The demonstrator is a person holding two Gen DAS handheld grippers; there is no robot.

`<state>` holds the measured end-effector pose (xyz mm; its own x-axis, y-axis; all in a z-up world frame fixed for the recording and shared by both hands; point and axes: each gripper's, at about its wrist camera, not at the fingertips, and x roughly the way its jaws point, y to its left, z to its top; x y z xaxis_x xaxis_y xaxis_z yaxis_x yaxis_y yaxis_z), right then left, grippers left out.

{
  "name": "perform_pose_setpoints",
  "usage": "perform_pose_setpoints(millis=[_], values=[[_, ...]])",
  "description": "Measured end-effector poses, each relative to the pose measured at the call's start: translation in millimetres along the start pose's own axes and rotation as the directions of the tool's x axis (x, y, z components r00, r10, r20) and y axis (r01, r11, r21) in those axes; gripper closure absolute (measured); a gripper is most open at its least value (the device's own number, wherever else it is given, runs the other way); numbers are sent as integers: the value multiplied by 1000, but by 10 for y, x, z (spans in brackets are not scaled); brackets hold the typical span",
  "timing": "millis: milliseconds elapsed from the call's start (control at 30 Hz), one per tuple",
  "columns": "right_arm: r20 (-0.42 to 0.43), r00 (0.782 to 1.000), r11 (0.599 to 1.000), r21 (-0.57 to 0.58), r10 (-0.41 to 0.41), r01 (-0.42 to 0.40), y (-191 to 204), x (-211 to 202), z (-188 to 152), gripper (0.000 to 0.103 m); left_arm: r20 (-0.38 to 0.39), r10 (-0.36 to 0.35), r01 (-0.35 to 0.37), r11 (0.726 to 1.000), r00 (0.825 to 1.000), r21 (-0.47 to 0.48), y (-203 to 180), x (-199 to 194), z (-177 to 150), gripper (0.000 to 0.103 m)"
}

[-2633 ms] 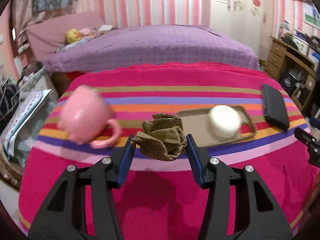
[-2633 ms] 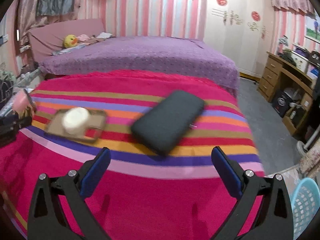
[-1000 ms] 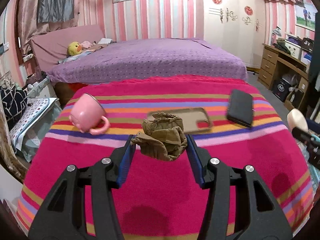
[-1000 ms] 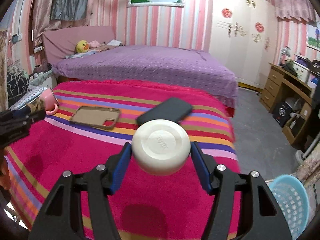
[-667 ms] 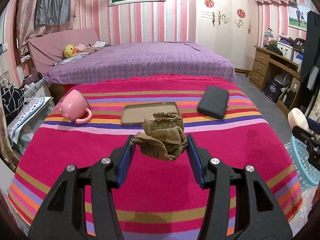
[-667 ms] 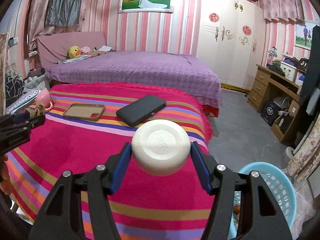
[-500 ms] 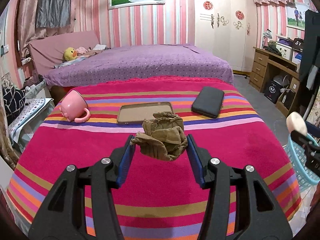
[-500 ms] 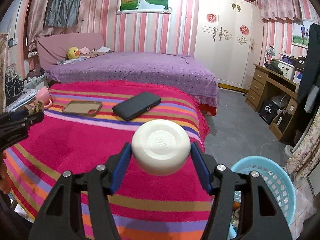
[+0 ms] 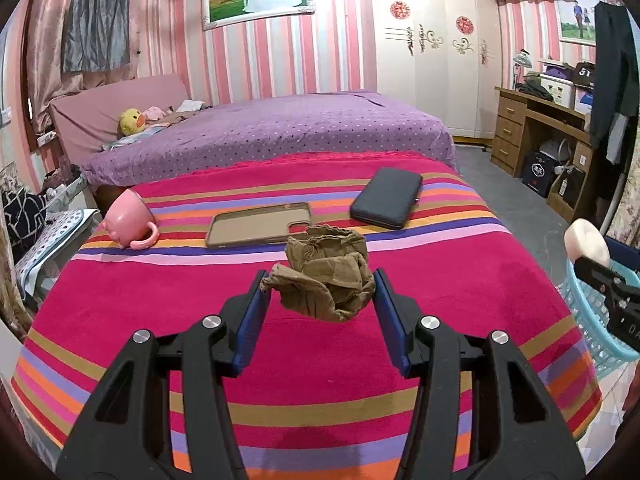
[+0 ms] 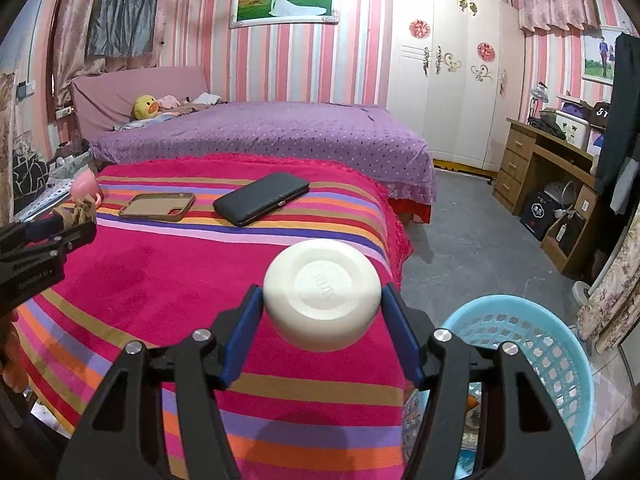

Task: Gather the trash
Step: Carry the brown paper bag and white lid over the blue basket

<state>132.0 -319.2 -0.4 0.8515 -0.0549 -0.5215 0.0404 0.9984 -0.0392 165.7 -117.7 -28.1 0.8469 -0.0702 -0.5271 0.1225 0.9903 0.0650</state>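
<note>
Clamping a crumpled brown paper (image 9: 326, 280), the left gripper (image 9: 320, 298) hangs over the striped blanket (image 9: 460, 280); the right gripper (image 10: 322, 300) pinches a white lid (image 10: 322, 292) near the blue basket (image 10: 560, 364).

A home bedroom. Ahead of the jaws lies a bed (image 9: 280, 132) under a purple dotted cover, a yellow plush duck (image 9: 131, 121) at its head. Pink striped wallpaper carries a framed wedding photo (image 10: 285, 0). A white wardrobe (image 10: 452, 80) stands further right, then a wooden desk (image 10: 548, 172) with drawers. Curtains (image 9: 94, 20) hang at left.
</note>
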Motion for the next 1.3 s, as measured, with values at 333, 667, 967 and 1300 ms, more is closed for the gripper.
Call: perform_pose_setpoints(millis=[333,667,967,1300], values=[[14,997,996,48,-76,76,-537,-108,-36,43,14,-52,52,998,999,34,-406,-21,63,52],[15,988,982,109,-154,151,-1198,-272,-152,43,21,-113,113,994,993,14,-875,17,244,52],[-56,953,944,135,-297,302,-1790,-356,-328,43,38,-199,195,976,979,92,-1618,-18,246,52],[-92,933,920,159,-348,359,-2168,-397,-561,43,-25,-323,322,925,946,200,-2545,17,2,52]])
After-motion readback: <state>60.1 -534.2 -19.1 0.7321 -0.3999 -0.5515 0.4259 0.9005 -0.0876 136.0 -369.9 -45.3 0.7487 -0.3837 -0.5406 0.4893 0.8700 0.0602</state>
